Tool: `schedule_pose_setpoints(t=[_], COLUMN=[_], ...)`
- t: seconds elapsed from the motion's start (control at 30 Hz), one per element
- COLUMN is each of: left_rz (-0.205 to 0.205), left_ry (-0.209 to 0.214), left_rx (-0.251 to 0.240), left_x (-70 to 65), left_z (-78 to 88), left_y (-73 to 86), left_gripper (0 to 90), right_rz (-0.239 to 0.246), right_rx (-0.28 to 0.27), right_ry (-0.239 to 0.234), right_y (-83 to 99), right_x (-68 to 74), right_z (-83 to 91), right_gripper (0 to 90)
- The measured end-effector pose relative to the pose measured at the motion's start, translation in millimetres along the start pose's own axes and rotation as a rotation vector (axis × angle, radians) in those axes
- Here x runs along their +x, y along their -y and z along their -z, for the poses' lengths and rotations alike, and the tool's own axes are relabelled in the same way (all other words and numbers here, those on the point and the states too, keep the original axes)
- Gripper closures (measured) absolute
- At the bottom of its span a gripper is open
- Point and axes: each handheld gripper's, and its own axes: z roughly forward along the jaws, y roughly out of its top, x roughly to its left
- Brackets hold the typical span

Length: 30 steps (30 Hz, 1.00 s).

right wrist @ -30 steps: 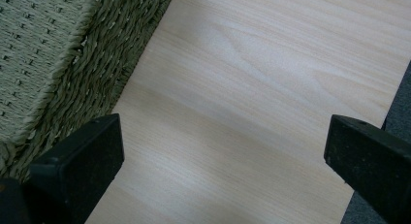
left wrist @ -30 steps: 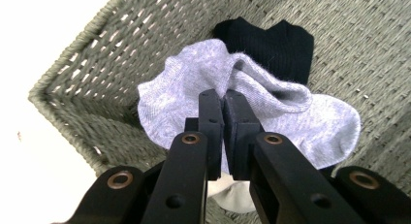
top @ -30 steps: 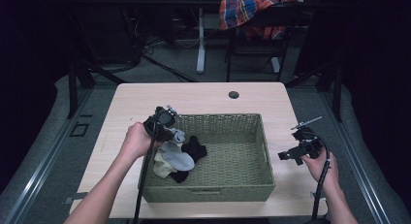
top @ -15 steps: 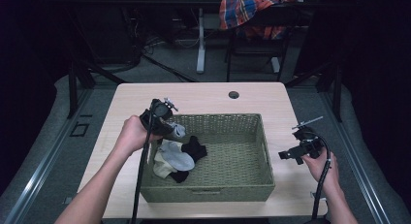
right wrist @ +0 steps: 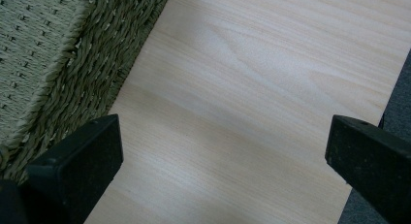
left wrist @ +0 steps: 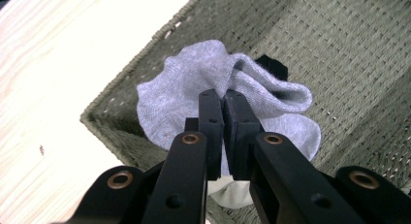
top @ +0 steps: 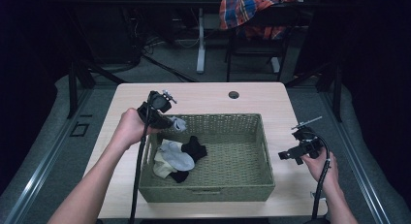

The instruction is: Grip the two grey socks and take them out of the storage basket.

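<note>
A green woven basket (top: 242, 180) stands in the middle of the table. Over its far left corner my left gripper (top: 170, 121) is shut on a light grey sock (top: 178, 123), lifted clear of the basket. In the left gripper view the grey sock (left wrist: 213, 73) bunches around the closed jaws, with the basket (left wrist: 339, 49) below. A pile of white, grey and black socks (top: 177, 156) lies in the basket's left half. My right gripper (top: 291, 153) hovers open to the right of the basket with nothing between its jaws; the right gripper view looks at the basket's rim (right wrist: 97, 54) and bare tabletop (right wrist: 252, 103).
The light wooden table (top: 203, 95) has a round cable hole (top: 234, 94) near its far edge. Beyond the table stand a chair draped with a plaid cloth (top: 257, 13) and a desk leg (top: 200, 44). Cables trail from both grippers toward the near edge.
My left gripper has risen with the grey sock and drifted toward the basket's far left corner. The right gripper has stayed put.
</note>
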Motion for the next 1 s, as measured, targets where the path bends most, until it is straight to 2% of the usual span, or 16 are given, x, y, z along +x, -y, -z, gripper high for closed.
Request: schedule_pose_setpoints(t=[0.07,0.33,0.47,0.67,0.87,0.97,1.0], left_rz=[-0.003,0.000,0.011,0.045,0.090,0.125,0.125], left_ry=[-0.001,-0.012,-0.024,-0.034,-0.054,-0.072,-0.072], left_rx=[0.002,-0.012,-0.017,-0.035,-0.054,-0.053,-0.053], left_x=[1.8,6.6,13.1,22.3,36.3,43.7,43.7], left_z=[4.7,16.5,23.6,32.5,44.6,49.7,49.7], left_y=[-2.8,-6.1,-2.8,7.2,24.5,39.1,39.1], left_gripper=[87.4,87.4,87.3,87.3,87.3,87.3,87.3], right_rz=[0.001,0.008,-0.008,0.001,-0.007,0.000,0.000], right_rx=[-0.001,0.007,-0.003,0.008,0.003,0.010,0.010], right_ry=[0.011,0.008,0.002,0.009,-0.001,0.013,0.013], right_y=[0.4,0.1,0.7,0.6,1.0,0.9,0.9], right_x=[-0.7,-1.6,-0.7,-1.3,-1.8,-1.2,-1.2], right_z=[0.6,-0.5,-1.1,-0.4,-0.1,0.5,0.5], right_gripper=[0.0,0.0,0.0,0.0,0.0,0.0,0.0])
